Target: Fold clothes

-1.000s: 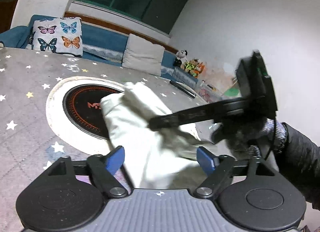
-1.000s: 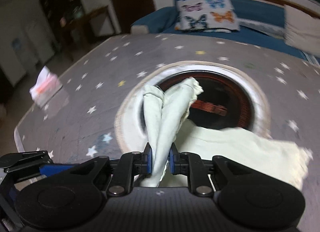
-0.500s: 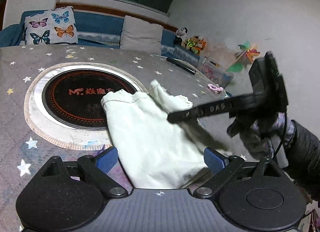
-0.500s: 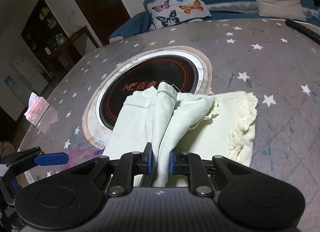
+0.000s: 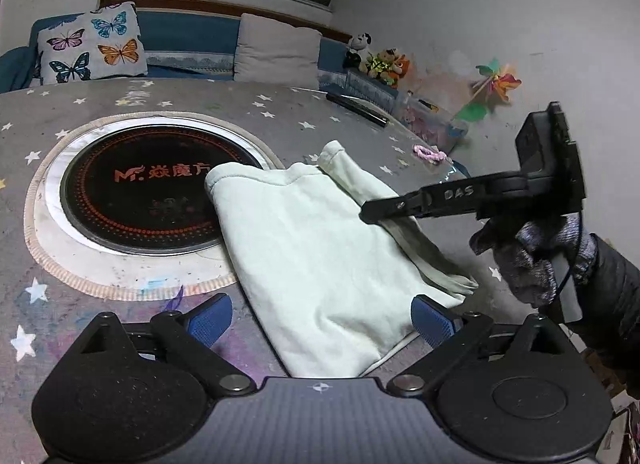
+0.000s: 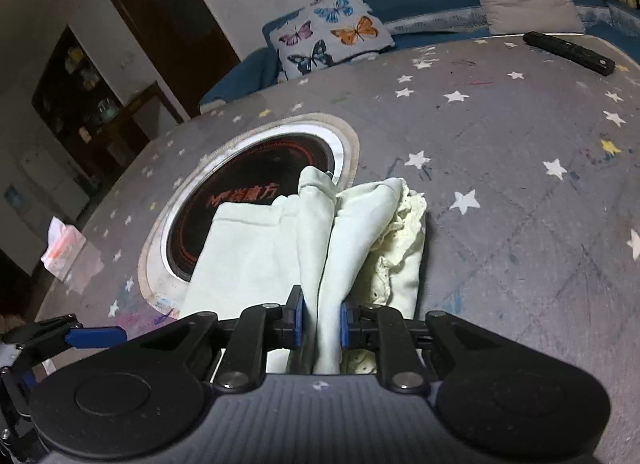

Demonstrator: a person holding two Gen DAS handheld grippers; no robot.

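Note:
A pale green garment lies folded on the star-patterned grey table, its far corner over the round black cooktop. My left gripper hovers open over the garment's near edge, blue pads apart on either side of the cloth. My right gripper is shut on a bunched fold of the same garment, whose lace-trimmed edge shows to the right. In the left wrist view the right gripper reaches in from the right, held by a gloved hand.
A black remote lies at the table's far edge. A tissue packet sits near the left edge. Beyond the table stand a blue sofa with a butterfly cushion, a grey cushion and soft toys.
The right gripper carried the bunched fold across to the right and lowered it, so the garment now lies flatter, mostly off the cooktop. The left gripper stayed open.

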